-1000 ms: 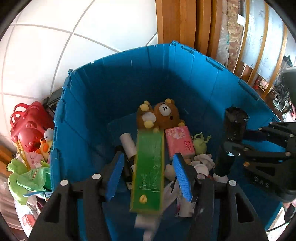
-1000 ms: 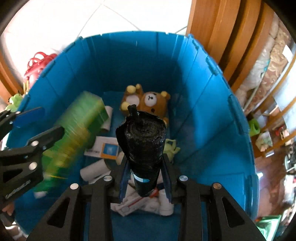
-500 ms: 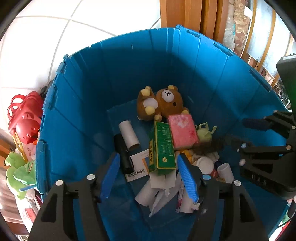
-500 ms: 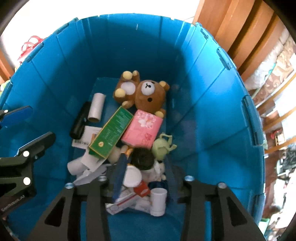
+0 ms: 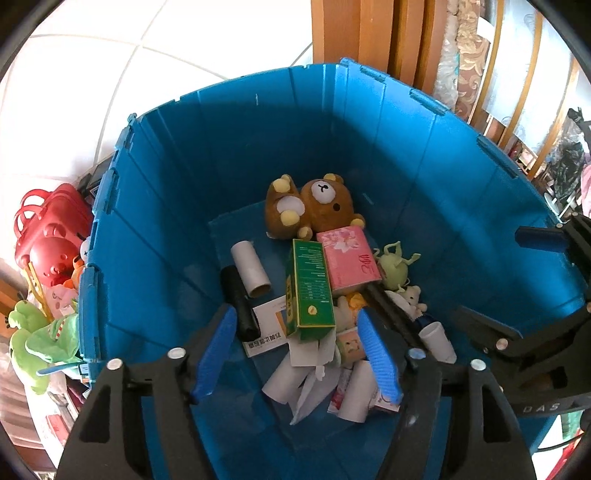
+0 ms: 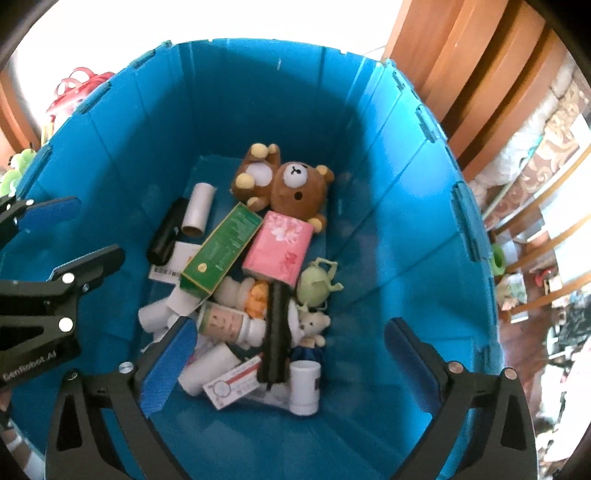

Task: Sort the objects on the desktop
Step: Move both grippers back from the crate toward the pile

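Observation:
A big blue bin [image 5: 155, 236] [image 6: 406, 206] holds a pile of things. A green box [image 5: 309, 288] [image 6: 221, 251] lies on the pile beside a pink tissue pack [image 5: 349, 260] [image 6: 279, 245] and a brown bear plush [image 5: 314, 208] [image 6: 291, 184]. A black roll [image 6: 276, 332] [image 5: 391, 310] lies lengthwise over the pile. My left gripper [image 5: 297, 354] is open and empty above the bin. My right gripper [image 6: 288, 365] is open wide and empty above the bin.
In the bin also lie a cardboard tube [image 5: 251, 269], a second black roll [image 5: 240, 302], a green teapot toy [image 6: 316, 284], white bottles [image 6: 304, 387] and paper boxes. Red baskets [image 5: 48, 232] and green plush toys [image 5: 33, 336] stand left of the bin. Wooden furniture [image 5: 354, 33] is behind.
The green box fell from my left gripper into the bin. My right gripper opened and the black roll dropped onto the pile. Both grippers have risen a little.

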`<state>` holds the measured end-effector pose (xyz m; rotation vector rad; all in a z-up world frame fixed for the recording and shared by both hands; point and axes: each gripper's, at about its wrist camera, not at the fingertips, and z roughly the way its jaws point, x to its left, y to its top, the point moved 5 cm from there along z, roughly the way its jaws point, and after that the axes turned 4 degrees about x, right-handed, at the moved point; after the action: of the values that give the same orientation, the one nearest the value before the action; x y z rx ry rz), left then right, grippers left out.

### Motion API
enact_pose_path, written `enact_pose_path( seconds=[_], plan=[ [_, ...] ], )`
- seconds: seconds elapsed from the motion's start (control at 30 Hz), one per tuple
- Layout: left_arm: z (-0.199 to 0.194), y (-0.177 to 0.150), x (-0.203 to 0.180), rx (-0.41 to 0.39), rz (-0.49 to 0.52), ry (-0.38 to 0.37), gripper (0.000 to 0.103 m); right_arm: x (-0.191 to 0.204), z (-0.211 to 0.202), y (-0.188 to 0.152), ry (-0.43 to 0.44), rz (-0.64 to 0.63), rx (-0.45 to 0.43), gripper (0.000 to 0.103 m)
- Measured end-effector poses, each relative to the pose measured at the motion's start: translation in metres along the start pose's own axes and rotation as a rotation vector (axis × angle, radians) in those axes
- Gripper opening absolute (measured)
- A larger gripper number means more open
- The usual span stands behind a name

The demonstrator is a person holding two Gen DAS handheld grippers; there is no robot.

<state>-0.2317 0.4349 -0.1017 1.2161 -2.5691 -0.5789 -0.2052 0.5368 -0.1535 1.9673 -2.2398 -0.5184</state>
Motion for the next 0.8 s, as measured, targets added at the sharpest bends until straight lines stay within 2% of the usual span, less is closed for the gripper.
enact_pose_path(
  seconds=[0.2,0.4,0.5,0.6,0.7,0.8],
  plan=[
    [-0.021,-0.007,0.0,-0.054,-0.01,-0.002,0.072,0.0,-0.013,-0.013,0.005,0.002,-0.024,0.103],
    [-0.063,-0.021,0.007,-0.186,-0.024,-0.003,0.074,0.005,-0.033,-0.022,0.035,0.024,-0.109,0.103],
    [-0.087,-0.029,0.014,-0.277,-0.034,0.031,0.075,0.011,-0.045,-0.024,0.069,0.036,-0.162,0.103],
    [-0.107,-0.041,0.029,-0.348,-0.069,0.059,0.075,0.023,-0.06,-0.025,0.107,0.037,-0.227,0.103],
    [-0.118,-0.053,0.051,-0.382,-0.123,0.061,0.075,0.041,-0.074,-0.023,0.133,0.025,-0.299,0.103],
    [-0.127,-0.07,0.081,-0.408,-0.179,0.104,0.075,0.066,-0.086,-0.021,0.173,0.004,-0.357,0.103]
  ],
)
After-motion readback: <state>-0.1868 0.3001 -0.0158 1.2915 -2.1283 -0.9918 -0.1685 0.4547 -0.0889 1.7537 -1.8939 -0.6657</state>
